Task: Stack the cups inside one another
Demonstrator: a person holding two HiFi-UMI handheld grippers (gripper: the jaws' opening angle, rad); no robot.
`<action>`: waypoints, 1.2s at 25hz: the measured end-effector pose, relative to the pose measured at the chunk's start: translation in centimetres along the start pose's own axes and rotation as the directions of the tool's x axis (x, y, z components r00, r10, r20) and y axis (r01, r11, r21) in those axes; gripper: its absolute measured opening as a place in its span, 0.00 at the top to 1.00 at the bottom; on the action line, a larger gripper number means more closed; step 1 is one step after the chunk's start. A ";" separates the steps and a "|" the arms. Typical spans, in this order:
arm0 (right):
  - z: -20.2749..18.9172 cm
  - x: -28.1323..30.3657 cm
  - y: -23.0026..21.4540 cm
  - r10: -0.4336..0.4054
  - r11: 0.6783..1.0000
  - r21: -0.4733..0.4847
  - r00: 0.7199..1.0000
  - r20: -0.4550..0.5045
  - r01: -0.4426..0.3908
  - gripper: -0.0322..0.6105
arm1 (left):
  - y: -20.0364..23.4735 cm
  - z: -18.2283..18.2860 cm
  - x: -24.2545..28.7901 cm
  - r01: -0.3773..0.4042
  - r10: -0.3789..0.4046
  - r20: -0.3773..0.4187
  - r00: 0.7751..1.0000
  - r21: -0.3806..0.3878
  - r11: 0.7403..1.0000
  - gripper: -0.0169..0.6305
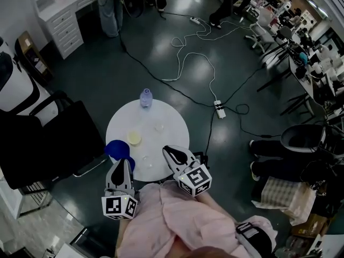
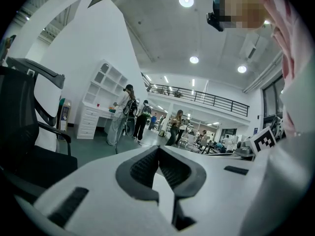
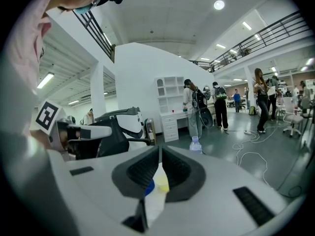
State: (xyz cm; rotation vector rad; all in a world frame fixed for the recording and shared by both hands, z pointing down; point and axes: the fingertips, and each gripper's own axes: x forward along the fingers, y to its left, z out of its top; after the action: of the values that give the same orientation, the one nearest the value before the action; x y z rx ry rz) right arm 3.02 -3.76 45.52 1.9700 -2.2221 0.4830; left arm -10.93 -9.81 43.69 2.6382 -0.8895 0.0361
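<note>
A round white table (image 1: 174, 123) stands below me in the head view. On it are a yellow cup (image 1: 134, 137), a clear cup (image 1: 159, 127) and what looks like another clear cup (image 1: 145, 159). A blue cup (image 1: 119, 149) sits at the table's left edge. My left gripper (image 1: 122, 163) hovers beside the blue cup, shut and holding nothing. My right gripper (image 1: 171, 150) is over the table's near right edge, also shut and holding nothing. In the right gripper view, the blue cup (image 3: 149, 186) and yellow cup (image 3: 162, 183) peek through the slit under the gripper's (image 3: 160, 150) closed tips. The left gripper (image 2: 158, 151) points out across the room.
A water bottle (image 1: 145, 97) stands at the table's far edge. A black office chair (image 1: 48, 138) is close on the left, and a white drawer unit (image 1: 64, 26) stands behind it. Cables and a power strip (image 1: 220, 109) lie on the floor to the right. People stand at the back.
</note>
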 end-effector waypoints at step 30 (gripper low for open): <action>-0.8 -1.4 -3.1 -0.055 0.998 0.016 0.998 -0.041 0.055 0.89 | -1.8 -0.3 2.9 0.055 -0.055 -0.011 0.998 0.021 0.998 0.95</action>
State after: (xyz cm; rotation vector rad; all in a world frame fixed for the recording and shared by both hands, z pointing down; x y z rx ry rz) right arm 6.14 -2.49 46.29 2.0056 -2.1410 0.5316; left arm -7.56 -10.07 43.81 2.6782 -0.8171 0.0452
